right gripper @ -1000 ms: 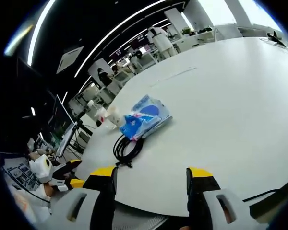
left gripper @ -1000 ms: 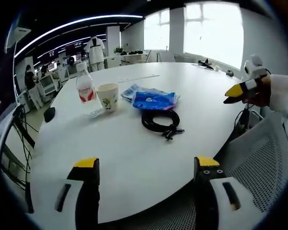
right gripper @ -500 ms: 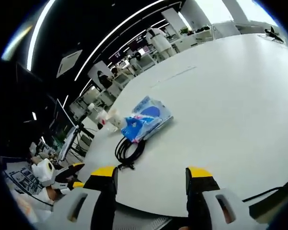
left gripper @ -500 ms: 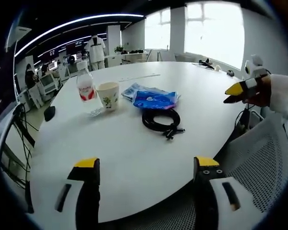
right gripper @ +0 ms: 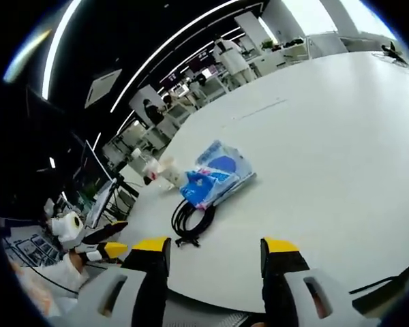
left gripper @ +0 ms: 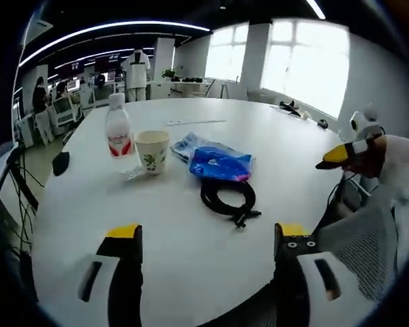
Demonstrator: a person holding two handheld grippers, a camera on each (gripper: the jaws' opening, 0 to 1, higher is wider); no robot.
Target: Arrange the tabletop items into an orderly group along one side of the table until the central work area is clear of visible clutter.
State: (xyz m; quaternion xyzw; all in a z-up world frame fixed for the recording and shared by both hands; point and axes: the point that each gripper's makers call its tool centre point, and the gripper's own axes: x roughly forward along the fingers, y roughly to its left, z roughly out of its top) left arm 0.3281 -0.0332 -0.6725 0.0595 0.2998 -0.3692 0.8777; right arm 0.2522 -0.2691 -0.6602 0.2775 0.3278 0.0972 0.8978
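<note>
On the round white table [left gripper: 191, 231] stand a clear water bottle with a red label [left gripper: 118, 127] and a paper cup [left gripper: 152, 150], close together. To their right lies a blue plastic packet [left gripper: 218, 162], and in front of it a coiled black cable [left gripper: 228, 198]. My left gripper [left gripper: 204, 238] is open and empty, well short of the cable. My right gripper [right gripper: 211, 246] is open too, hovering over the table [right gripper: 327, 150] edge near the cable [right gripper: 194, 218] and the packet [right gripper: 218, 178]. The cup [right gripper: 169, 172] sits beyond them. The right gripper's yellow tip [left gripper: 334, 154] shows at the right of the left gripper view.
A black computer mouse [left gripper: 60, 162] lies near the table's left edge. A mesh chair [left gripper: 368, 231] stands by the table at lower right. Small dark items [left gripper: 290, 105] rest at the far side. People and desks fill the office behind. The other gripper's yellow tips [right gripper: 109, 246] show at lower left.
The left gripper's camera has moved a little closer to the items and lower. The right gripper view has shifted slightly. The table items have not moved and both grippers stay open.
</note>
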